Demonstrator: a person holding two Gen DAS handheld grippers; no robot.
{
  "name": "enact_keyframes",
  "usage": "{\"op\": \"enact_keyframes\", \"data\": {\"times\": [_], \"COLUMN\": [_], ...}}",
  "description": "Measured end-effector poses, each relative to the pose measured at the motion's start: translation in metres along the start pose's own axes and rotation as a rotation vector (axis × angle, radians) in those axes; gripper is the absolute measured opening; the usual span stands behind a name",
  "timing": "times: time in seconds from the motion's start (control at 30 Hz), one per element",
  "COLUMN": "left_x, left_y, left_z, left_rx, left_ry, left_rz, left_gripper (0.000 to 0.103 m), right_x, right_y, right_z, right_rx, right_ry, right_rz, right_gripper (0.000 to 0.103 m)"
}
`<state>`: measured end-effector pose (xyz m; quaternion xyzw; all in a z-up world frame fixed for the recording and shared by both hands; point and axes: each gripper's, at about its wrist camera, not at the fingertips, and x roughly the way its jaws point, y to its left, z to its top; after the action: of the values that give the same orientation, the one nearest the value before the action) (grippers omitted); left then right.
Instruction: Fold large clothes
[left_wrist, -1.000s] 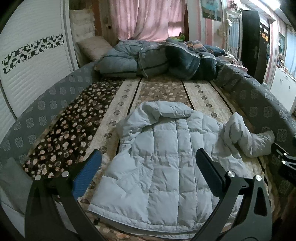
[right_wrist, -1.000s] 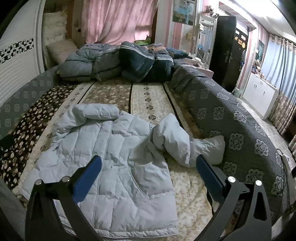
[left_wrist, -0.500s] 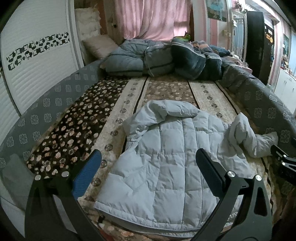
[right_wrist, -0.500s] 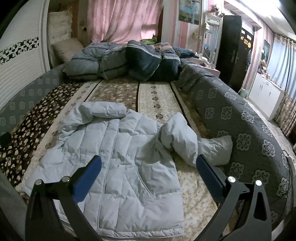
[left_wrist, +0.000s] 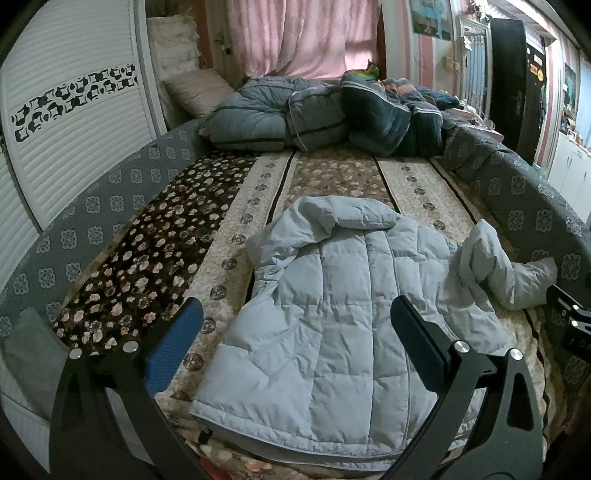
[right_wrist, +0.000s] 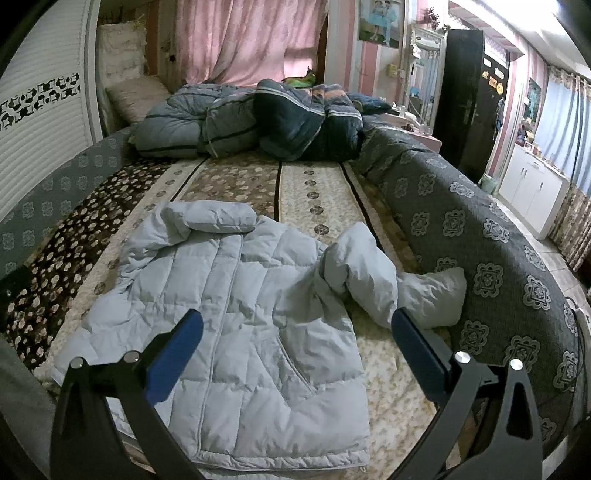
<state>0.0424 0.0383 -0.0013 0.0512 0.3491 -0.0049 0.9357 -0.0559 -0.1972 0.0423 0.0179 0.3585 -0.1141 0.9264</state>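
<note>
Folding not begun: the jacket (left_wrist: 332, 332) lies spread on the bed (right_wrist: 325, 199); left tool (left_wrist: 293, 332) and right tool (right_wrist: 295, 339) hover released, empty.

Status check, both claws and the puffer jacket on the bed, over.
Left claw open, empty, above jacket hem. Right claw open, empty. Light blue puffer jacket flat on bed, unfolded, one sleeve bunched at its right. Nothing in the way.

jacket (left_wrist: 332, 325) hem: partly behind left gripper (left_wrist: 291, 332) frame | jacket left sleeve: folded under, not seen | right gripper (right_wrist: 295, 339) bases: cut by lower edge | wall picture (right_wrist: 378, 18): too small to read | shelf items by cabinet (right_wrist: 532, 184): blurred
</note>
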Motion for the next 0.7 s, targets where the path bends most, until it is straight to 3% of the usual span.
{"op": "enact_keyframes", "data": {"times": [0.7], "left_x": [0.009], "left_y": [0.005], "left_z": [-0.005], "left_rx": [-0.004], "left_ry": [0.017], "left_rz": [0.006], "left_gripper": [0.100], "right_x": [0.012], "right_y": [0.002], "right_z": [-0.003], "right_rx": [0.007], "right_ry": [0.026], "right_rz": [-0.009], "right_gripper": [0.102]}}
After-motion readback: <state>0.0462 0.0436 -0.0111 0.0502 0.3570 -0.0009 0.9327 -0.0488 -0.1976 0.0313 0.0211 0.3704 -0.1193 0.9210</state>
